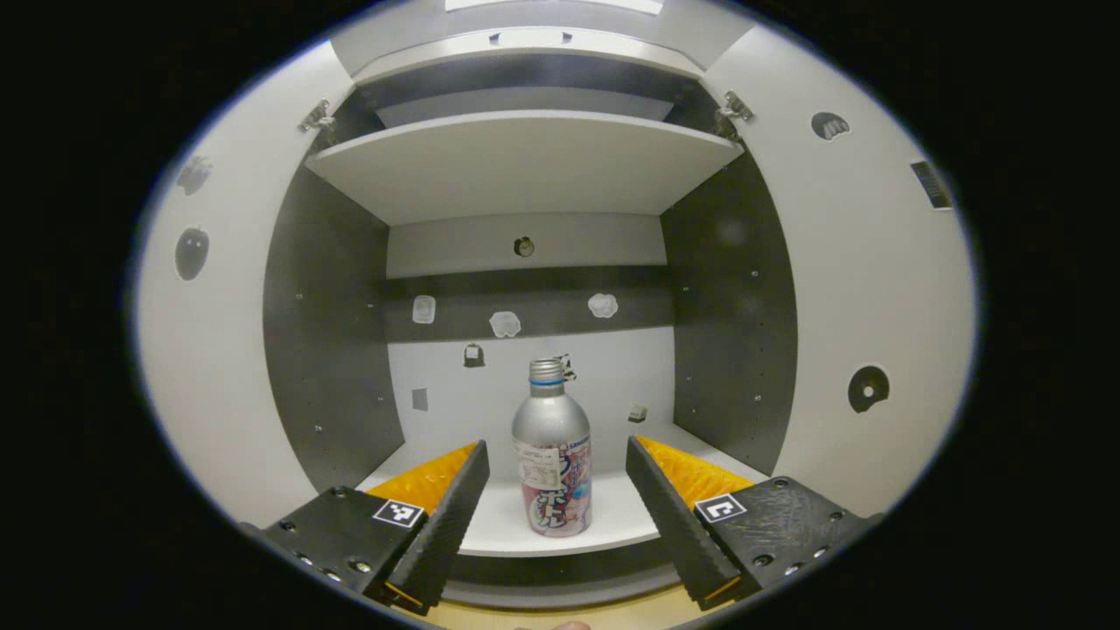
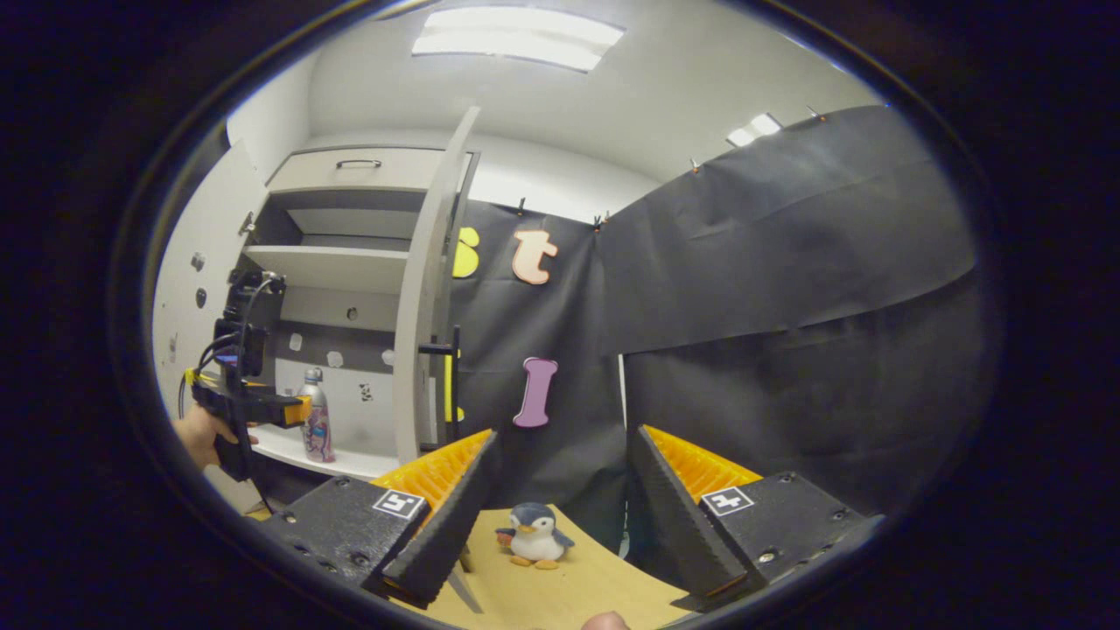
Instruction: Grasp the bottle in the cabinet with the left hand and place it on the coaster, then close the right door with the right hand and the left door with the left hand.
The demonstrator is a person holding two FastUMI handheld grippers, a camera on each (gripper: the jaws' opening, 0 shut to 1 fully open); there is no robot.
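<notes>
The left gripper view looked straight into the open cabinet (image 1: 525, 166) from close by, the bottle (image 1: 552, 459) centred; the right gripper view stood farther off, facing the booth wall; both shared cabinet and bottle.

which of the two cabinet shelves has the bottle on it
The lower shelf: the bottle stands upright there, between the open left gripper's fingers. The upper shelf is bare.
</notes>
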